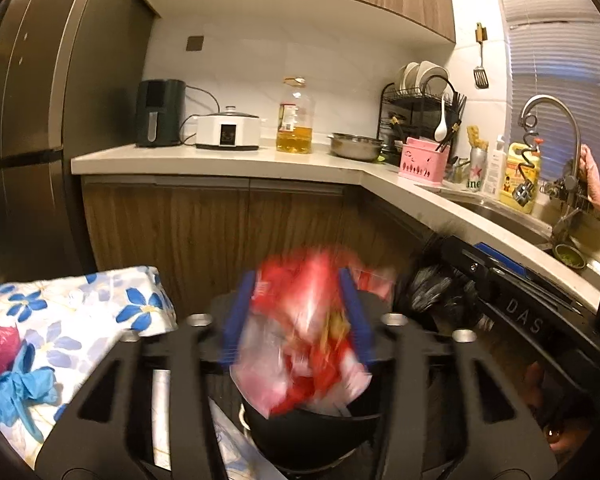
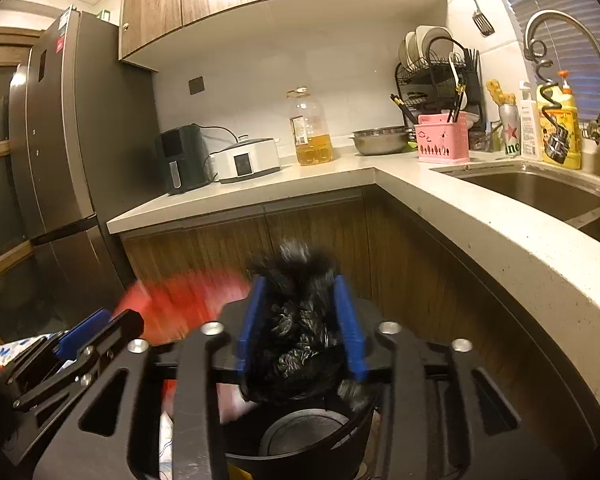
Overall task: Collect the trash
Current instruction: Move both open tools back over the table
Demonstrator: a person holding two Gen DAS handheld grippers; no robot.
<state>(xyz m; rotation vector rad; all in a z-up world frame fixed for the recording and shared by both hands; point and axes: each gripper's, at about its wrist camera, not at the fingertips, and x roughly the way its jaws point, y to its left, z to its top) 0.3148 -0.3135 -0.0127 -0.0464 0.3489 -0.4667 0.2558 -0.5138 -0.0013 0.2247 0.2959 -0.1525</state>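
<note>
Below both grippers sits our black bin (image 2: 300,440); the left gripper (image 1: 300,320), jaws apart, drops red wrappers (image 1: 312,340), the right gripper (image 2: 300,324), parted, frees a black bag (image 2: 296,332); blue and pink scraps (image 1: 16,380) remain lower left.

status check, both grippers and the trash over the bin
Left gripper open, red wrapper trash blurred between its jaws. Right gripper open around black bag. Black bin below, nothing blocking.

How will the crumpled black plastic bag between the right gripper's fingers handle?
Probably floppy: the black plastic bag is crumpled and bulges past the blue fingers. Likely light, being thin film. It may slip out towards the black bin below.
</note>
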